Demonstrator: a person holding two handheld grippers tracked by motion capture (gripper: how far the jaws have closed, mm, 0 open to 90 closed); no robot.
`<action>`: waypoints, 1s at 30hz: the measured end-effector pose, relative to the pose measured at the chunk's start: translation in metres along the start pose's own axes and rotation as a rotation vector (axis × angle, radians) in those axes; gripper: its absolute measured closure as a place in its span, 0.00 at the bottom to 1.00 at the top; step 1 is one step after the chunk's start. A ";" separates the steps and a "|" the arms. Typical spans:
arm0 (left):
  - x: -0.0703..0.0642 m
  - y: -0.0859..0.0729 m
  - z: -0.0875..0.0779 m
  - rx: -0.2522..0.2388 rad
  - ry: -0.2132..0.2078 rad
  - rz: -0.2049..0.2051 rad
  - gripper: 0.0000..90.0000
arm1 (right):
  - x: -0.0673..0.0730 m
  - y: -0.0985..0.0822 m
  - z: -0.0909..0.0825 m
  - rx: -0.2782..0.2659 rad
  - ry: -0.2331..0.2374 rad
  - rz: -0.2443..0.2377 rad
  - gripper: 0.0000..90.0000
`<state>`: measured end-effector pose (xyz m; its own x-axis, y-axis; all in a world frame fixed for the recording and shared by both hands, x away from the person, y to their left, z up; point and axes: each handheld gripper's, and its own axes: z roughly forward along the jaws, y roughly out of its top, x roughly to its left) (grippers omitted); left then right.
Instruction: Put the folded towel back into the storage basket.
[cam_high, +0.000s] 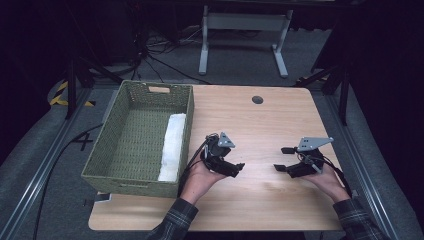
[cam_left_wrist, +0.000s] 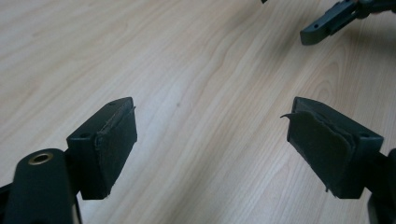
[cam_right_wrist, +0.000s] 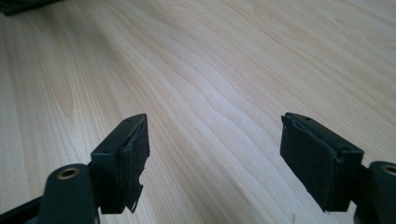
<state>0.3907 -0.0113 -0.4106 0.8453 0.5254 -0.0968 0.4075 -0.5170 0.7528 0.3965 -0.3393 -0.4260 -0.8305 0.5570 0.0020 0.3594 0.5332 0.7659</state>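
Now, from the left: the woven basket (cam_high: 131, 137) sits on the table's (cam_high: 260, 125) left edge with what looks like a white folded towel (cam_high: 172, 147) along its right inner wall. Just beside it, the left gripper (cam_high: 239, 167) hangs over bare wood, jaws apart, nothing between them. Further right, the right gripper (cam_high: 281, 159) faces it, its 2 jaws likewise spread and empty.

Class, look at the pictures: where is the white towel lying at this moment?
In the high view the white towel lies inside the woven basket at the table's left, along the basket's right wall, just left of the left claw.
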 end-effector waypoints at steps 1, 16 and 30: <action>-0.001 -0.003 0.002 0.006 -0.004 -0.004 0.18 | 0.000 -0.003 0.000 0.006 -0.003 0.005 0.28; -0.017 -0.035 0.027 0.062 0.027 0.009 0.16 | 0.005 -0.039 -0.008 0.023 -0.066 0.069 0.22; -0.017 -0.049 0.040 0.097 0.062 0.037 0.09 | 0.007 -0.063 -0.011 0.051 -0.151 0.095 0.17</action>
<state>0.3700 -0.0219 -0.4723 0.8388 0.5437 -0.0275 0.4102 -0.5982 0.6884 0.3638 -0.3762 -0.4671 -0.7199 0.6936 -0.0266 0.4575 0.5029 0.7333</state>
